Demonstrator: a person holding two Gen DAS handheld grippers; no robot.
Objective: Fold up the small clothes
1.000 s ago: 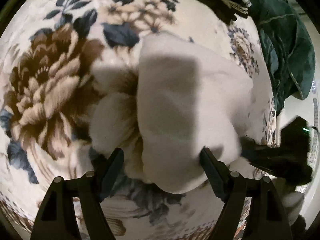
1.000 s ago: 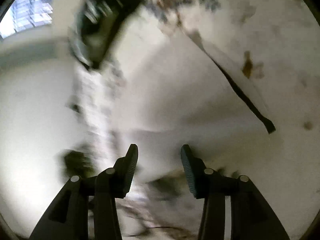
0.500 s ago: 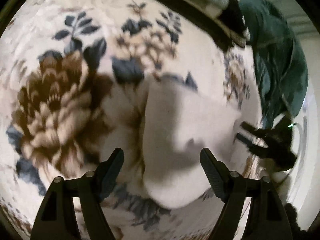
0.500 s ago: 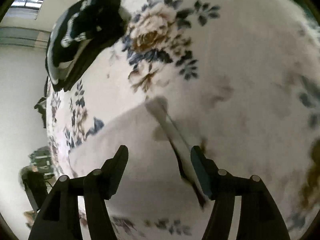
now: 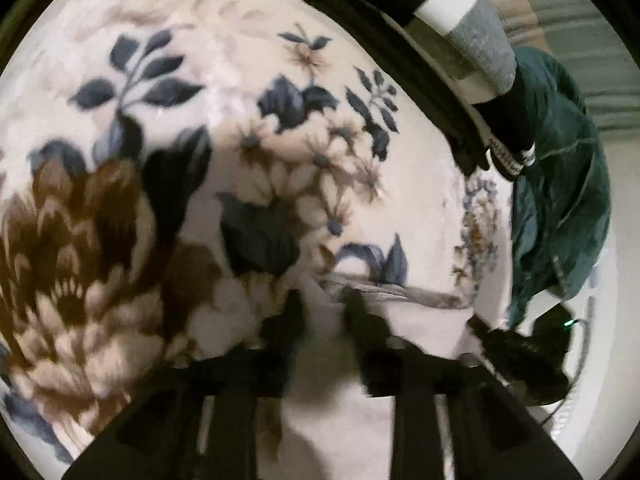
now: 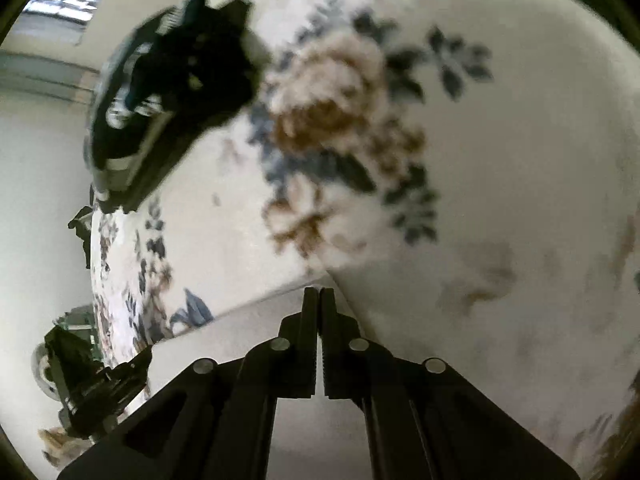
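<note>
A white garment (image 5: 404,320) lies on the floral blanket (image 5: 248,128). My left gripper (image 5: 324,304) is at the garment's far edge. Its jaws are closing, with a bit of white cloth between them and a gap still showing. In the right wrist view the same white garment (image 6: 248,332) fills the lower middle. My right gripper (image 6: 319,294) is shut, its tips pinching the garment's far corner. Each gripper shows in the other's view: the right gripper (image 5: 516,352) at the garment's right side, the left gripper (image 6: 100,384) at lower left.
A pile of black and white striped clothes (image 5: 440,64) lies at the blanket's far edge, and it shows as a dark pile (image 6: 168,92) in the right wrist view. A dark green garment (image 5: 560,200) hangs off the right side. The blanket's edge (image 6: 100,264) drops away at left.
Both grippers moved forward to the white garment's far edge. The left jaws narrowed over the cloth. The right jaws went from wide apart to shut at the corner.
</note>
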